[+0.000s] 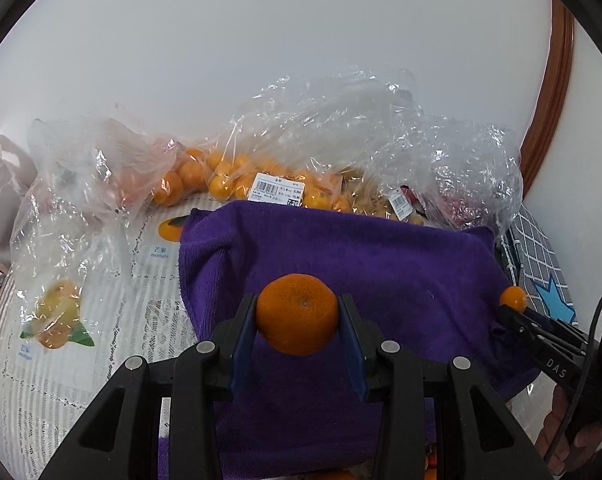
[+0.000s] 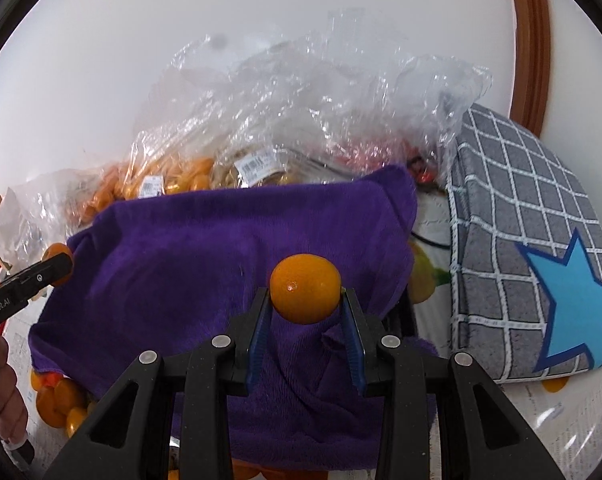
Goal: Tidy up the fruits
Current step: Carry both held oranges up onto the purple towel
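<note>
Both clamped: left gripper [image 1: 297,314] fingers pinch a tangerine [image 1: 297,314], right gripper [image 2: 305,294] fingers pinch a kumquat [image 2: 305,294], purple towel [image 1: 381,272] beyond both.

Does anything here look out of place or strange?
Loose oranges lie half under the edge of the purple towel, apart from the bagged fruit. Otherwise nothing is spilled; each tool holds one orange.

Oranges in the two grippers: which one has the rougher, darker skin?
The mandarin in the left gripper: dull, pebbled, deep orange. The fruit in the right gripper is smooth, glossy, yellower.
</note>
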`<state>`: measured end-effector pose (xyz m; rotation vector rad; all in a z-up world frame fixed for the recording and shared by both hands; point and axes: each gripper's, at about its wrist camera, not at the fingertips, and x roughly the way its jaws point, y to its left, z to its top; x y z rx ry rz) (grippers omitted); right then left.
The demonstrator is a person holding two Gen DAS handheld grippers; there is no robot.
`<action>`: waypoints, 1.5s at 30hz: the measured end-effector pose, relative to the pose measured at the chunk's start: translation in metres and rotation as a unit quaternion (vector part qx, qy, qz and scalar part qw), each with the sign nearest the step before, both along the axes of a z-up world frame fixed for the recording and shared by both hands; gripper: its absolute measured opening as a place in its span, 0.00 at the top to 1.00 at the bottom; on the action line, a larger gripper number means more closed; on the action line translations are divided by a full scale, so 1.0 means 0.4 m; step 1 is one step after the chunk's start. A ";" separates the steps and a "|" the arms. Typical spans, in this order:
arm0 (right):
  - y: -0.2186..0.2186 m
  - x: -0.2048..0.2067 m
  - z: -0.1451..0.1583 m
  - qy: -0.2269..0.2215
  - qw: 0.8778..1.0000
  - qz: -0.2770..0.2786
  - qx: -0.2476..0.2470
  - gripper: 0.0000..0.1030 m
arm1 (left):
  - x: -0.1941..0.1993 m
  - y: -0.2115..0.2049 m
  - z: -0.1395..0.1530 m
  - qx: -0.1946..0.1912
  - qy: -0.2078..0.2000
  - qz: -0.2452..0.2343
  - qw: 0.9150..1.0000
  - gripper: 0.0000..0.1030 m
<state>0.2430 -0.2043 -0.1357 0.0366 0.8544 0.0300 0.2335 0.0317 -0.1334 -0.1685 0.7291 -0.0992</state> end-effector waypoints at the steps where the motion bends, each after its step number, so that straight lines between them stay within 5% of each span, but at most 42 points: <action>1: 0.001 0.001 -0.005 0.002 1.000 0.001 -0.001 0.66 | 0.002 -0.001 -0.003 0.001 0.002 -0.001 1.000 0.63; 45: 0.011 0.009 -0.056 0.031 0.999 0.022 -0.024 0.66 | 0.043 -0.015 -0.070 0.005 0.073 -0.017 0.997 0.63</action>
